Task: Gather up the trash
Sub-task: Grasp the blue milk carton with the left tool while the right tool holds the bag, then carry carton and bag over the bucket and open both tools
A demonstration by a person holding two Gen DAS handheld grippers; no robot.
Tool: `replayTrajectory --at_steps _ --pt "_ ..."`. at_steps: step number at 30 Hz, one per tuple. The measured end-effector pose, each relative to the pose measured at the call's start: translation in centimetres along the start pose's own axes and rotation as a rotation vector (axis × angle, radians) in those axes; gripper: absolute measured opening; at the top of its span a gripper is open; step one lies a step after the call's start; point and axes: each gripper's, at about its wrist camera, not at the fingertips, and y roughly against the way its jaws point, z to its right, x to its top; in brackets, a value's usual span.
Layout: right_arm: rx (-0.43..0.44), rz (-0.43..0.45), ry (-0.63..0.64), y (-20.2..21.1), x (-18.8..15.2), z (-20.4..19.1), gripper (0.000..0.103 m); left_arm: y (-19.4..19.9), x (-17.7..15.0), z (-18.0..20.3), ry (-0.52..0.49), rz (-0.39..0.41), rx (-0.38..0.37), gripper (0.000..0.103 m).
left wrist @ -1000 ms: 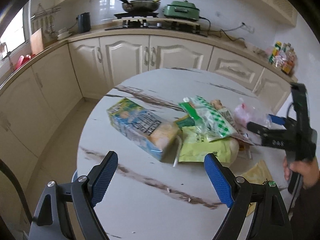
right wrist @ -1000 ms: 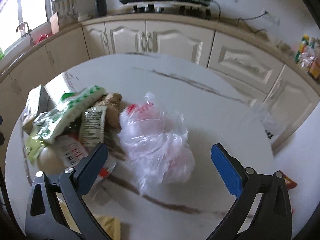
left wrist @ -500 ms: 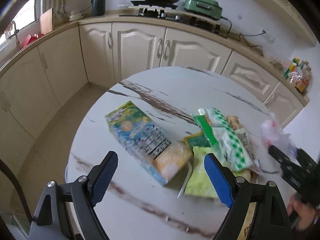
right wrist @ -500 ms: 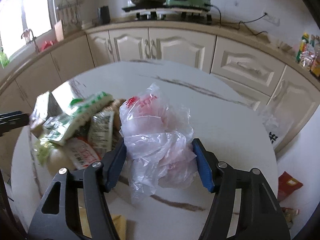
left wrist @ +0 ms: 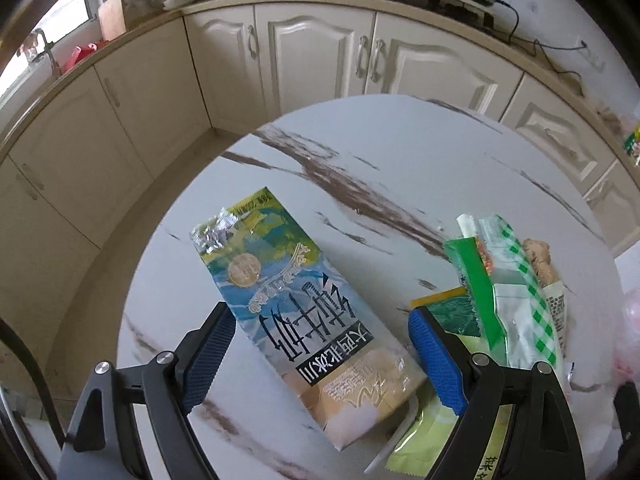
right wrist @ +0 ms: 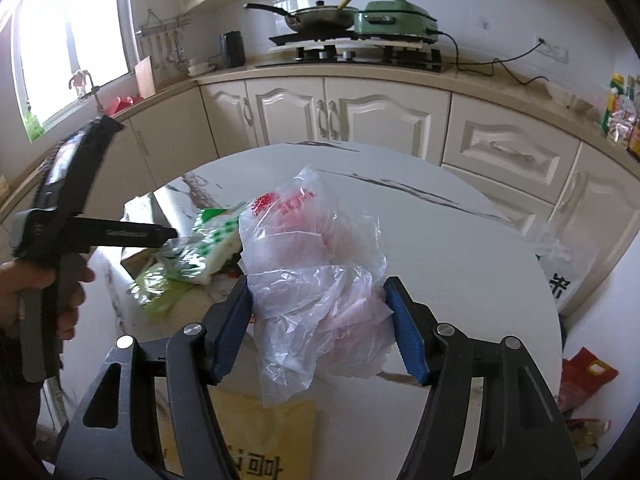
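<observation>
Right tool (right wrist: pixel 318 326) pinching plastic bag (right wrist: pixel 316 276) | left tool (left wrist: pixel 318 358) spread over carton (left wrist: pixel 304 312), seen only there

tabletop (right wrist: pixel 460 248): round, white marble with brown veins
cabinets (right wrist: pixel 360 120): cream doors, curving from 9 to 3 o'clock behind it
stove (right wrist: pixel 352 54): at 12 o'clock, frying pan (right wrist: pixel 320 16) on it
green cooker (right wrist: pixel 396 20): just right of the pan
window (right wrist: pixel 68 52): at 10 o'clock
</observation>
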Motion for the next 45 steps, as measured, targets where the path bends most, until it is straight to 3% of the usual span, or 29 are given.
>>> replayTrajectory --at_steps 2,5,7,8,11,19,24,29,37,42,45 --pt "0.009 0.006 0.003 0.4 0.0 -0.4 0.063 -0.8 0.3 -0.3 0.01 -0.032 -0.036 0.083" --pt "0.018 0.028 0.006 1.4 0.0 -1.1 0.063 -0.8 0.2 -1.2 0.003 0.004 -0.039 0.07" --pt "0.015 0.043 0.003 2.0 0.0 -1.4 0.063 -0.7 0.0 -1.8 -0.006 0.02 -0.057 0.048" --pt "0.017 0.045 0.001 2.2 0.0 -1.5 0.063 -0.6 0.0 -2.3 -0.013 0.023 -0.088 0.044" --pt "0.017 0.062 -0.014 3.0 0.1 -1.8 0.063 -0.1 -0.5 -3.8 -0.014 0.032 -0.161 0.043" --pt "0.015 0.118 -0.085 5.9 0.4 -2.7 0.063 5.5 -3.4 -7.3 -0.081 0.171 -0.213 0.043" --pt "0.044 0.166 -0.093 8.3 1.0 -5.8 0.063 10.1 -6.3 -10.8 -0.121 0.274 -0.225 0.043" --pt "0.145 0.194 -0.042 8.7 1.9 -12.2 0.063 12.7 -8.9 -16.6 -0.086 0.331 -0.213 0.043" --pt "0.32 0.138 0.088 4.1 3.9 -26.2 0.064 12.3 -11.2 -27.0 0.006 0.352 -0.017 0.044" --pt "0.41 0.05 0.105 -2.1 3.7 -34.4 0.064 5.9 -11.8 -33.3 0.093 0.242 -0.038 0.044" --pt "0.395 0.0 0.102 -6.2 3.4 -36.9 0.064 1.0 -12.1 -36.2 0.12 0.134 -0.05 0.044"
